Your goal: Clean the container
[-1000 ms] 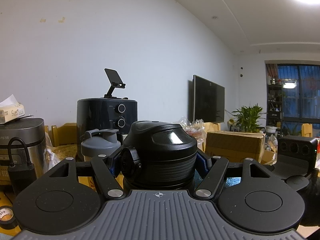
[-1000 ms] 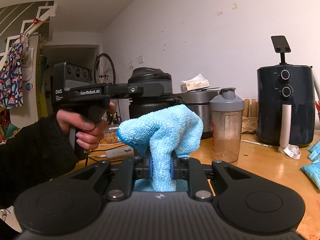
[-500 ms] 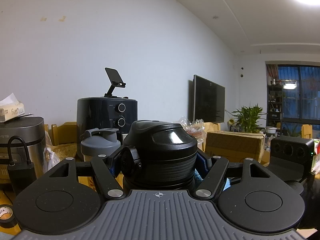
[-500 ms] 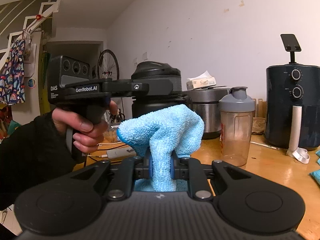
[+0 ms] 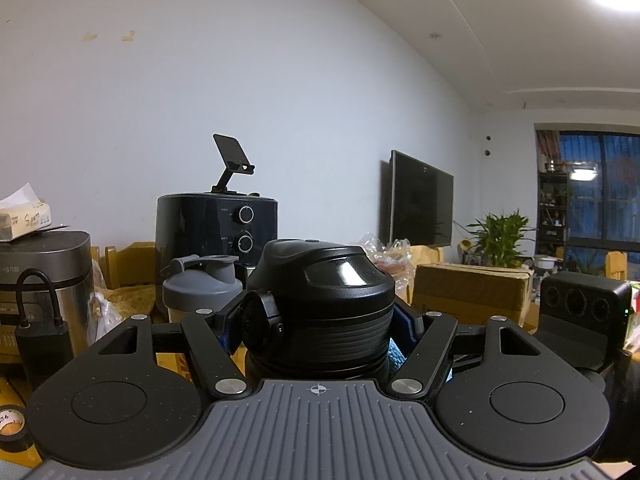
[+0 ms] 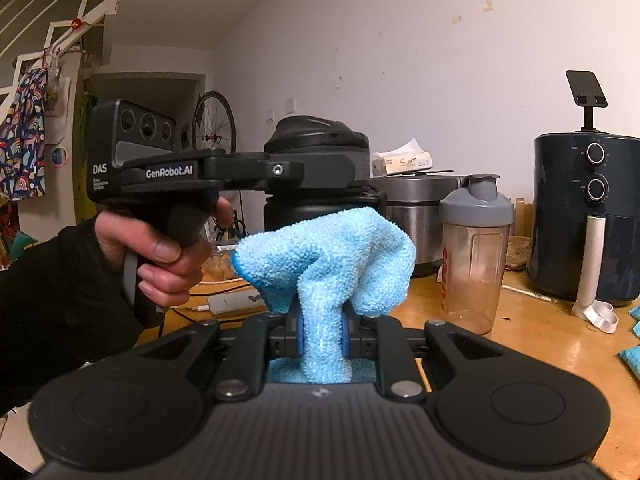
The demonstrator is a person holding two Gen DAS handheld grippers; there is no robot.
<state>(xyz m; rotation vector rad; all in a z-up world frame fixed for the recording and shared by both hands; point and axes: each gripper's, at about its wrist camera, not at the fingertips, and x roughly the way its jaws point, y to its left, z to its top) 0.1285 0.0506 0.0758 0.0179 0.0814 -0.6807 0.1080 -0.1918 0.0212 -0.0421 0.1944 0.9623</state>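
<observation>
- Closing in from the side, the right claw (image 6: 322, 334) carries a light-blue microfibre cloth (image 6: 326, 256) nearer to the black container (image 6: 316, 172) than a second ago; in the right wrist view the container and the claw holding it loom larger and have slid toward the middle of the picture.
- The right claw is nearly closed, its blue pads pinching a bunched neck of the cloth, and the rest of the cloth billows forward above the fingers.
- The left claw (image 5: 320, 320) has not budged: it is clamped around the ribbed collar of the container (image 5: 320, 292) just under its domed lid, held level and clear above the tabletop (image 6: 532, 332), the same as in the earlier left wrist pictures.
- A hand (image 6: 160, 252) in a dark sleeve grips the handle of that left claw.
- The cloth's leading fold now overlaps the container's body in the picture, but I cannot tell whether it touches yet.
- My reading is that wiping has not properly started; the approach is almost finished and the next move is to press the cloth on the wall and rub.
- A grey-lidded shaker bottle (image 6: 474, 256) stands just to the right of the cloth's path, near enough to be knocked by a wide stroke.
</observation>
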